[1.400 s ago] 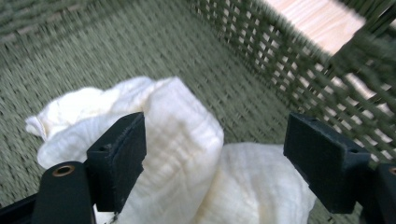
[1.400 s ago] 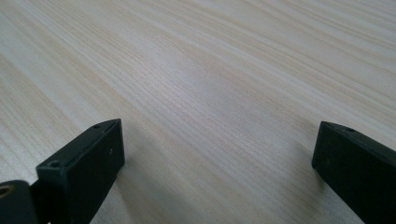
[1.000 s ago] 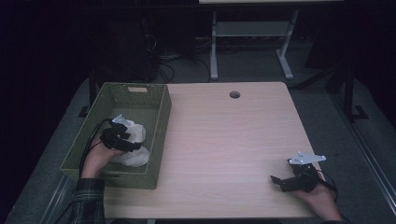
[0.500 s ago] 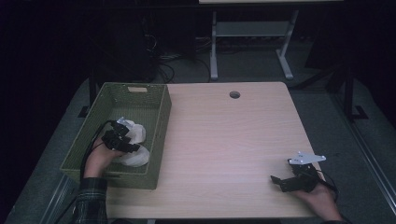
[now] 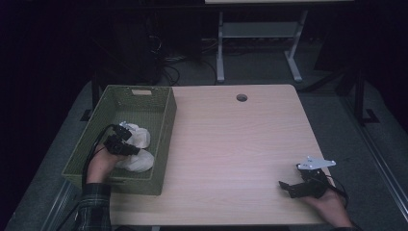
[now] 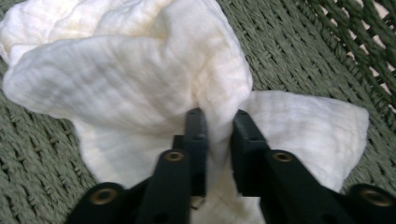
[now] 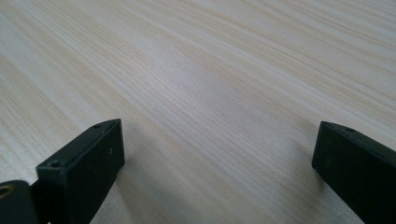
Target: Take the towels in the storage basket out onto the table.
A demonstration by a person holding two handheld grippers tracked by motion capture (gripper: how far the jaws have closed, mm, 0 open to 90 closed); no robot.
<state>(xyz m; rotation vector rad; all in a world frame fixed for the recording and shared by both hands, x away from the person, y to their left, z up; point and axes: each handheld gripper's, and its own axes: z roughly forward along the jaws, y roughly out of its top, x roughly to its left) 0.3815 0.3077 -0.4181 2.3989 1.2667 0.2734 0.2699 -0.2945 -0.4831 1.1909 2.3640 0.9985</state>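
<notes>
- The left gripper [image 6: 215, 122] was inside the green woven basket [image 5: 162, 132] near the table's [image 5: 240, 144] left edge, its jaws pinched narrowly on a fold of the white cloth [image 6: 126, 79].
- The cloth lay bunched on the basket floor, towards the near right wall.
- The right gripper [image 7: 217, 154] rested at the table's near right corner, jaws spread wide over bare wood.

There is 1 green woven basket [image 5: 163, 126] on 1 wooden table [image 5: 231, 144]. Inside it lie what look like 2 white cloths [image 5: 137, 149], though they may be 1 bunched piece. 2 grippers are in hand: 1 left gripper [image 6: 215, 119], 1 right gripper [image 7: 215, 149].
</notes>
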